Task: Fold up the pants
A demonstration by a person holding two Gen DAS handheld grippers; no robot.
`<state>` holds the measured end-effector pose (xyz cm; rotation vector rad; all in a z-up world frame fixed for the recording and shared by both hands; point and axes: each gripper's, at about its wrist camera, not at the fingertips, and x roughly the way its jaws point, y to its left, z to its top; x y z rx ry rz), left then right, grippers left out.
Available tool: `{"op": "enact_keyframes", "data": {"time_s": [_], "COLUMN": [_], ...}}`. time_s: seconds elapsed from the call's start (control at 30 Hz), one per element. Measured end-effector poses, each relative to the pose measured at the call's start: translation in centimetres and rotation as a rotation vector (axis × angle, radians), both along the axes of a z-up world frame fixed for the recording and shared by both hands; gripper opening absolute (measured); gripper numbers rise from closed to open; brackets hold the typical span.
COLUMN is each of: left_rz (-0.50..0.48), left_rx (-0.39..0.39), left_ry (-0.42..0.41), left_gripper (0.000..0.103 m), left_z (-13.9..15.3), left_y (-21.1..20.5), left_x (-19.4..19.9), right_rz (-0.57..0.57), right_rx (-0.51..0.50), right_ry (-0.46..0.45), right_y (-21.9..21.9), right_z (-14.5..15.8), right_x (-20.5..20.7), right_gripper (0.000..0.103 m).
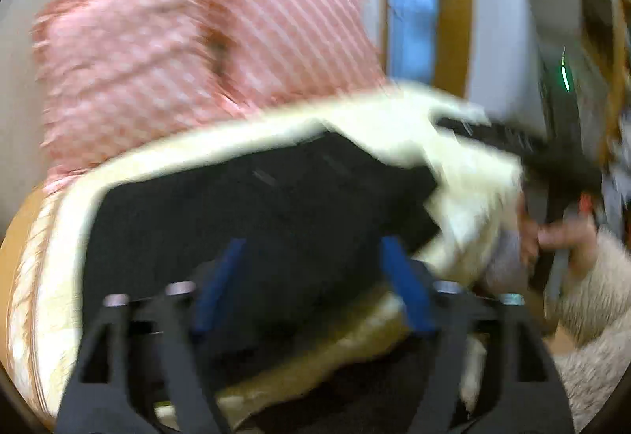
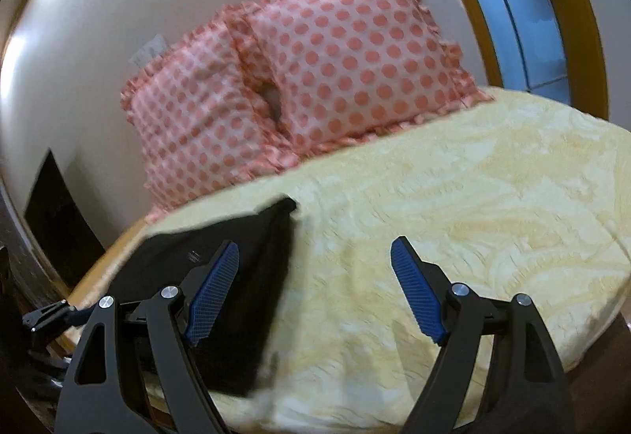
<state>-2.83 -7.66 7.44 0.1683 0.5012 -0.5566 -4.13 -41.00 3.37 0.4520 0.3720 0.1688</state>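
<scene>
The black pants point(image 1: 252, 205) lie as a flat folded pad on the yellow blanket; the left wrist view is blurred. My left gripper point(image 1: 311, 276) hangs just over their near edge, open, its blue pads point(image 1: 221, 272) wide apart and not pressing the cloth. In the right wrist view the pants point(image 2: 256, 232) sit at the left, near the bed's edge. My right gripper point(image 2: 315, 276) is open above the blanket, its left pad point(image 2: 213, 292) over the pants' right side, nothing gripped. The right gripper's dark body point(image 1: 552, 173) also shows at the right, held by a hand point(image 1: 564, 236).
A yellow blanket point(image 2: 473, 197) covers the bed, rucked up at the right in the left wrist view. Two pink polka-dot pillows point(image 2: 347, 59) lean against the wall behind. A wood-framed window point(image 2: 520, 12) is at the back right. A fuzzy sleeve point(image 1: 591, 296) is at the right.
</scene>
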Motion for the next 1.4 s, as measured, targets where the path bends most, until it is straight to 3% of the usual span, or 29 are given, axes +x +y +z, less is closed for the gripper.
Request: {"op": "enact_keyframes", "data": {"time_s": [0.03,0.1,0.17,0.3,0.53,0.6,0.63,0.7,0.73,0.8,0.9,1.0,1.07,1.1,1.13,1.17,1.27,1.3,1.4], "left_rz": [0.052,0.177,0.226,0.271,0.302,0.311,0.317,0.315,0.313,0.319,0.311,0.322,0.331,0.329,0.328,0.334,0.316,0.306,0.286], "left_rx": [-0.027,-0.053,-0.059,-0.032,0.028,0.017,0.004,-0.022,-0.008,0.02,-0.033,-0.085,-0.048,-0.008,0.039,0.054,0.011,0.005,0.0], "left_ry": [-0.036,-0.079,-0.071,-0.039,-0.019,0.031,0.095,0.176,0.113,0.103,0.135,0.096,0.14,0.109,0.079,0.064,0.071,0.069,0.048], "left_gripper": [0.093,0.094,0.096,0.098,0.101,0.101,0.101,0.1,0.101,0.101,0.101,0.101,0.101,0.101,0.101,0.101,0.101,0.101,0.101], "left_z": [0.6,1.3,1.3,0.1,-2.5,-3.6,-4.7,-6.3,-6.6,-6.7,-5.7,-4.9,-5.9,-6.4,-6.6,-6.7,-6.8,-6.8,-7.0], "left_y": [1.1,3.1,3.8,3.7,3.5,4.0,4.4,5.0,4.8,4.5,5.0,5.7,5.5,5.0,4.4,4.1,4.7,4.9,5.1], "left_x": [0.1,1.0,2.0,2.9,3.3,3.8,4.5,5.2,4.5,4.4,4.5,4.0,4.7,4.5,4.0,3.8,3.5,3.4,3.1], "right_rz": [0.03,0.117,0.214,0.294,0.235,0.218,0.215,0.203,0.201,0.211,0.193,0.175,0.197,0.206,0.203,0.218,0.262,0.263,0.277], "right_rx": [0.0,-0.021,-0.078,-0.179,-0.32,-0.373,-0.378,-0.392,-0.403,-0.385,-0.29,-0.291,-0.365,-0.394,-0.427,-0.421,-0.228,-0.122,0.038], "right_ry": [-0.023,-0.058,-0.07,-0.062,-0.009,0.113,0.149,0.107,0.113,0.121,0.073,0.036,0.122,0.149,0.12,0.123,0.123,0.139,0.229], "right_y": [0.7,3.0,6.4,11.3,13.8,14.3,14.0,14.0,14.1,13.9,12.5,12.4,13.3,13.8,14.1,13.9,10.7,8.6,5.0], "right_z": [0.6,1.6,2.2,2.1,0.4,-2.2,-3.3,-3.8,-3.7,-3.5,-2.0,-1.4,-3.0,-3.5,-3.5,-3.1,-1.3,-0.9,-0.9], "right_x": [0.0,0.1,0.4,0.3,0.1,1.2,1.5,0.6,0.6,0.9,0.2,-0.1,1.0,1.4,1.0,1.1,2.6,3.9,7.3], "right_gripper": [0.081,0.081,0.082,0.083,0.091,0.091,0.091,0.092,0.092,0.092,0.091,0.091,0.092,0.093,0.093,0.093,0.094,0.094,0.094]}}
